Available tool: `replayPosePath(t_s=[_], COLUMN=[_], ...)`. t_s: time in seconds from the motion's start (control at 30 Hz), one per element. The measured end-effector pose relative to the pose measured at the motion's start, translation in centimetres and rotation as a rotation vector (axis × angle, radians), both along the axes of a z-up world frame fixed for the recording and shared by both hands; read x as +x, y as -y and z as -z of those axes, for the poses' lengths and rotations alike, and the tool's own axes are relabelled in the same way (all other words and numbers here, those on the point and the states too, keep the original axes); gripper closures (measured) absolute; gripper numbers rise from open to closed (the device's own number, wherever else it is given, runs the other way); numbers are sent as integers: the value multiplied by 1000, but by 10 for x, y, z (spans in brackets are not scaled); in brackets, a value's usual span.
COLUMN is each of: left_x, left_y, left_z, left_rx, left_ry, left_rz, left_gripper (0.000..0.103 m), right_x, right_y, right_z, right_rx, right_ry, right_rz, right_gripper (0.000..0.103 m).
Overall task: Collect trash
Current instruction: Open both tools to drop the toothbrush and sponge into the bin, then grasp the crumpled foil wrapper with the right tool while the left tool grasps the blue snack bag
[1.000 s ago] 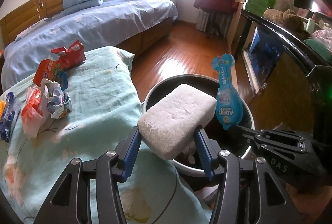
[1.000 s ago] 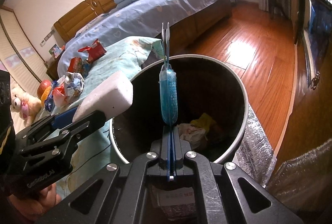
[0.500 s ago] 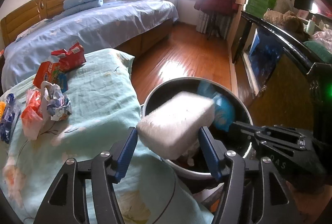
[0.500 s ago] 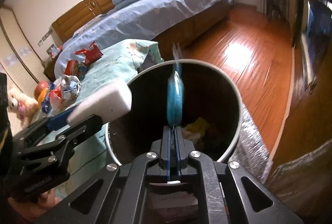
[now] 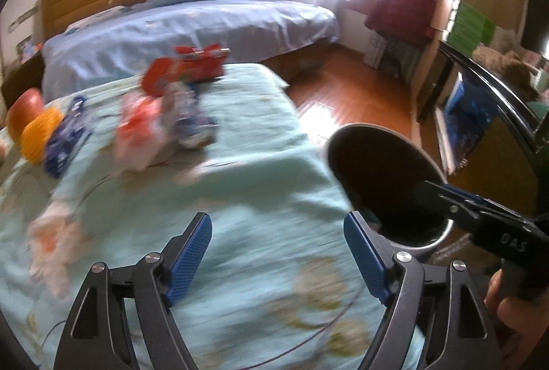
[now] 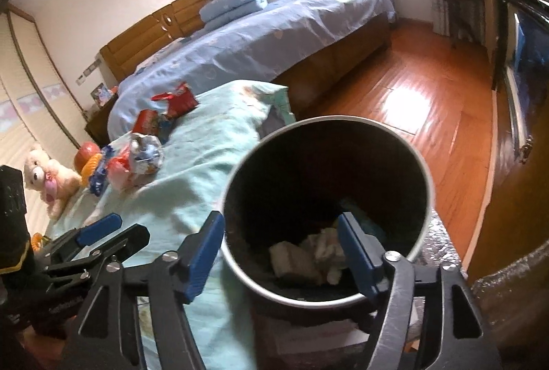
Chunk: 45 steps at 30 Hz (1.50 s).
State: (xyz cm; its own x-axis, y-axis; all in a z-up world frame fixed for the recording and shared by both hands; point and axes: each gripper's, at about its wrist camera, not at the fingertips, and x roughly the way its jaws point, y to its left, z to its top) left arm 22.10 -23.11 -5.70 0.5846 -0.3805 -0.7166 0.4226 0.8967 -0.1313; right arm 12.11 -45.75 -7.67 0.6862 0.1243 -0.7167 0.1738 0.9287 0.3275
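Bedroom: green-covered bed (image 5: 240, 164) beside the round bin (image 6: 423, 171), placed near for drop-offs. Remaining wrappers (image 5: 164, 119) lie on the cover. Left tongs (image 5: 278, 253) and right tongs (image 6: 281, 250), jaws just opened wide, hold nothing; discarded trash (image 6: 302, 256) lies inside the bin.

Right gripper (image 6: 281, 250), jaws just opened and empty, hangs over trash bin (image 6: 423, 171).

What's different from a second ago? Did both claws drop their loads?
Yes. The left claw has just opened, let go of the white block and swung from the bin toward the bed cover. The right claw has just opened, and its blue packet is gone. Both claws are empty. The wrappers on the cover lie as before.
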Motion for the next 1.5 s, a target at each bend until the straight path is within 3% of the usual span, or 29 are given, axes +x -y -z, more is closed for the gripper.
replayPosePath(t_s=[0.37, 0.7, 1.13, 1.2, 1.27, 1.5], left_x=[-9, -5, 42, 54, 67, 107], left_y=[-78, -121, -152, -154, -155, -152], left_z=[-2, -6, -5, -4, -3, 5], left_rx=[-1, -10, 10, 26, 39, 76], left_ry=[-4, -4, -11, -6, -1, 11], left_rz=[-152, -241, -321, -330, -338, -343], left_gripper=[24, 24, 24, 24, 24, 24], right_x=[17, 43, 83, 89, 96, 120], right_y=[-57, -106, -136, -137, -137, -139], right_z=[-1, -1, 7, 8, 9, 11], right_rx=[9, -1, -33, -36, -37, -36], right_ry=[13, 14, -18, -23, -27, -33], right_rz=[-91, -165, -238, -240, -243, -264], right_gripper=[26, 26, 27, 30, 39, 42])
